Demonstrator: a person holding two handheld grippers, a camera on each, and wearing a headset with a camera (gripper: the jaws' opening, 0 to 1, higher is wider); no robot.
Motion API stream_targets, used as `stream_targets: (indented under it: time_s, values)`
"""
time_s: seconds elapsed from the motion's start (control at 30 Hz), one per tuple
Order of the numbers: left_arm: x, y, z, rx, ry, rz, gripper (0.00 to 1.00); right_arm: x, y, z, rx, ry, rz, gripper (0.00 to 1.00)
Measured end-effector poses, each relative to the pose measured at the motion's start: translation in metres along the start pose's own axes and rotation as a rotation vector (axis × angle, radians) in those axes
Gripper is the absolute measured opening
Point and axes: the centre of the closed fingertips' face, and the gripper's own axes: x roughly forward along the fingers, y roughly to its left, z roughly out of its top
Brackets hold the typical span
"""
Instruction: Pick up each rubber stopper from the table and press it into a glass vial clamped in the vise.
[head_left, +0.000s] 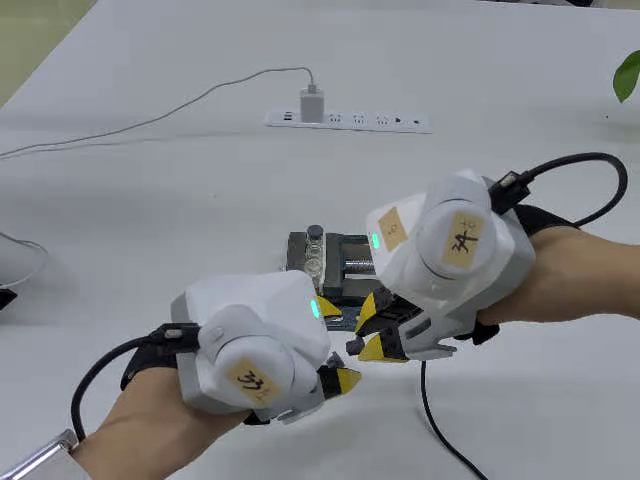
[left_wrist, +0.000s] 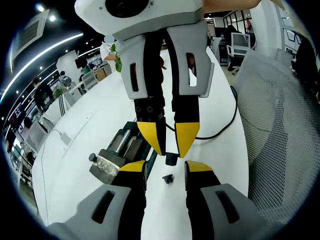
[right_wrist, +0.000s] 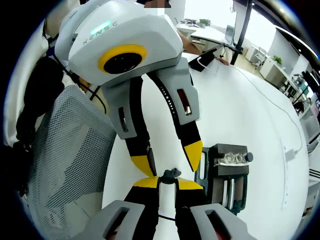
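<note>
**Left gripper** (head_left: 338, 345): white moulded housing; black jaws with yellow tips; white finger arms, each with an oblong slot.
- Green indicator light (head_left: 314, 308) on the side nearest the tips.
- Round tan label (head_left: 252, 381) with a handwritten mark, on the rear cap.
- Left cable (head_left: 100, 367), black, leaving behind the housing.
- Left strap (head_left: 142, 365), black, at the hand behind the housing.
- Metal watch band (head_left: 40, 458) at that wrist.

**Right gripper** (head_left: 372, 330): same white housing, black-and-yellow jaws and slotted arms.
- Green lamp (head_left: 376, 240) on the side facing the tips.
- Two tan handwritten stickers (head_left: 462, 240), one on the rear cap and one nearer the tips.
- Right cable (head_left: 580, 158), black, looping from a rear plug.
- Right strap (head_left: 545, 218), black, behind the housing.
</note>
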Motion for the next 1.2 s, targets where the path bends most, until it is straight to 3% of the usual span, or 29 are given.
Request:
stream_targets:
  time_s: [0.2, 0.53, 1.2]
  values:
    - [-0.001, -0.002, -0.002, 0.018, 0.016, -0.008, 0.16, 0.002, 0.001, -0.001, 0.008, 0.005, 0.009, 0.06]
    - [0.001, -0.009, -0.004, 0.069, 0.031, -0.036, 0.07, 0.003, 0.001, 0.0, 0.019, 0.004, 0.017, 0.06]
    - [0.0, -0.013, -0.006, 0.104, 0.049, -0.053, 0.04, 0.005, 0.006, 0.003, -0.002, 0.012, 0.04, 0.06]
